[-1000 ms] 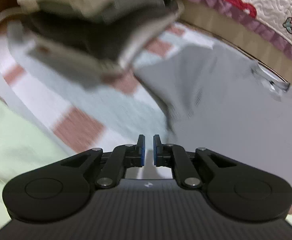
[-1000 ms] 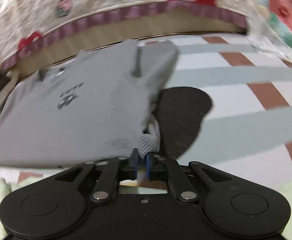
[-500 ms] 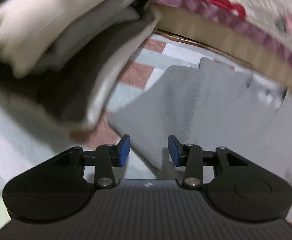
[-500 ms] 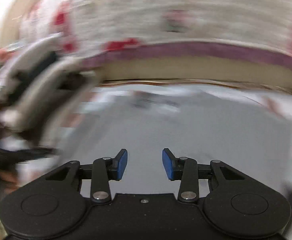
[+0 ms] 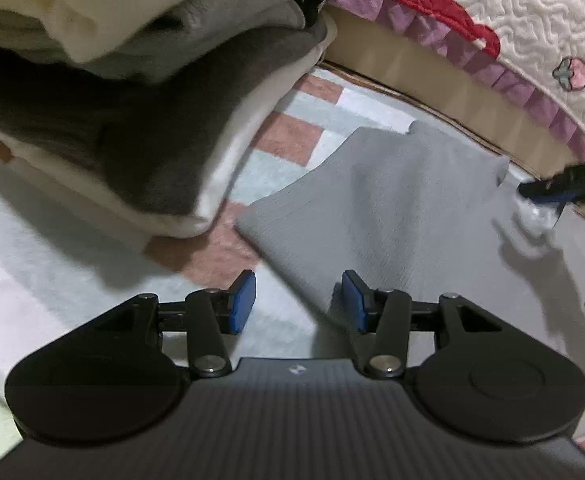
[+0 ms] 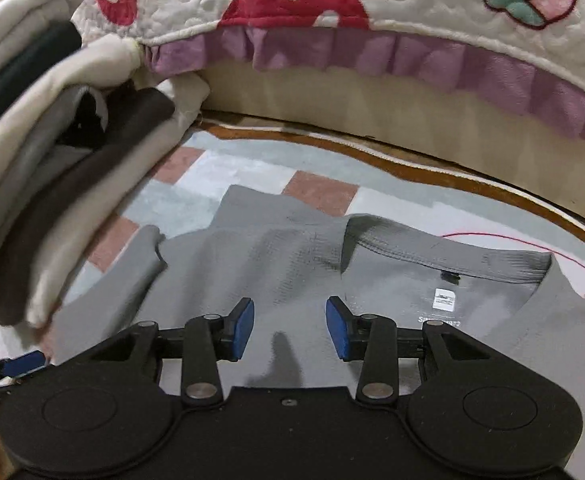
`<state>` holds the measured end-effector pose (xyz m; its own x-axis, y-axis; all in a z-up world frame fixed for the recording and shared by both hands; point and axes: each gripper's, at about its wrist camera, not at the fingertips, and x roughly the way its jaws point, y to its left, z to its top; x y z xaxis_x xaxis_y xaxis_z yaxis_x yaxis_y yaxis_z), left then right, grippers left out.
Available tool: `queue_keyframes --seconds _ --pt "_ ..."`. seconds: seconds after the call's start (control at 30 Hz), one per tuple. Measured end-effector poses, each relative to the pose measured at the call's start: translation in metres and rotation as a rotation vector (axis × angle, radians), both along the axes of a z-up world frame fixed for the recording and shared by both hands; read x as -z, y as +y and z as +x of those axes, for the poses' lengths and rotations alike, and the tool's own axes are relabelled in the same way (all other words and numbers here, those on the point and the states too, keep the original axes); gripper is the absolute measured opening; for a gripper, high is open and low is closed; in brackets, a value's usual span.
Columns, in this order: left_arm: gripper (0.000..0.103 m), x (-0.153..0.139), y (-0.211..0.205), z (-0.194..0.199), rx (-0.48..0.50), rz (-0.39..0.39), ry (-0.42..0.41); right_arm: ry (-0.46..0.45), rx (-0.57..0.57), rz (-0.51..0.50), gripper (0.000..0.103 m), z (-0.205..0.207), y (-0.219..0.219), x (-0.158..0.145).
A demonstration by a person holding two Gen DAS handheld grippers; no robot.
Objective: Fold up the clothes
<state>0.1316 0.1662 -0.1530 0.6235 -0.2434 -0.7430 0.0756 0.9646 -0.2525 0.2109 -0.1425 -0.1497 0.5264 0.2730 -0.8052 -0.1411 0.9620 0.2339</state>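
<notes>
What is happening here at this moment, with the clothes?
A person is folding clothes with two handheld grippers. A grey shirt lies spread on the checked rug, next to a stack of folded clothes. Both the left gripper and the right gripper are open above the shirt, holding nothing.

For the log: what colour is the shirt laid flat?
Plain grey shirt, clearest in the right wrist view.

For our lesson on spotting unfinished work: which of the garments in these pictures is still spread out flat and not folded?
The grey T-shirt, lying open on the checked mat with its collar and label showing. The others sit folded in a stack of clothes on the left.
</notes>
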Motion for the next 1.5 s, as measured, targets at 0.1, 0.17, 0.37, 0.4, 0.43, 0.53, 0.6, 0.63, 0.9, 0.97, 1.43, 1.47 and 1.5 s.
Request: queue_keyframes --seconds 0.1,0.17,0.37,0.4,0.43,0.53,0.6,0.63,0.9,0.97,1.43,1.47,1.5 --pt "0.05 0.006 0.007 0.001 -0.024 -0.048 0.005 0.017 -0.082 0.038 0.045 -0.001 0.018 0.003" --pt "0.051 0.006 0.011 0.003 -0.065 -0.087 0.007 0.017 -0.149 0.032 0.045 -0.002 0.035 0.002" --pt "0.06 0.01 0.005 0.01 -0.052 -0.127 -0.016 0.001 -0.32 -0.079 0.045 0.014 0.089 0.006" --pt "0.06 0.009 0.002 0.009 -0.044 -0.108 -0.018 0.001 -0.342 -0.103 0.045 0.019 0.095 0.01" --pt "0.06 0.008 0.0 0.008 -0.043 -0.091 -0.022 -0.004 -0.35 -0.131 0.045 0.024 0.1 0.014" --pt "0.06 0.006 -0.001 0.004 -0.069 -0.048 -0.023 -0.001 -0.308 -0.196 0.045 0.042 0.108 0.027" --pt "0.06 0.004 -0.001 0.003 -0.1 -0.019 -0.025 -0.014 -0.285 -0.206 0.045 0.051 0.109 0.031" --pt "0.06 0.004 0.001 0.002 -0.12 -0.006 -0.026 -0.024 -0.275 -0.205 0.045 0.055 0.109 0.032" --pt "0.07 0.008 0.007 0.007 -0.107 -0.087 -0.025 -0.081 -0.251 -0.182 0.045 0.077 0.113 0.039" --pt "0.071 0.01 0.009 0.008 -0.098 -0.122 -0.029 -0.077 -0.247 -0.164 0.045 0.079 0.111 0.038" --pt "0.004 0.022 0.014 0.016 -0.009 -0.308 -0.04 0.065 -0.248 0.118 0.055 0.09 0.126 0.012" --pt "0.004 0.024 0.016 0.017 -0.002 -0.333 -0.03 0.036 -0.305 0.077 0.05 0.086 0.132 0.013" --pt "0.004 0.019 0.016 0.014 0.001 -0.338 -0.062 -0.011 -0.377 0.052 0.004 0.079 0.135 0.012"
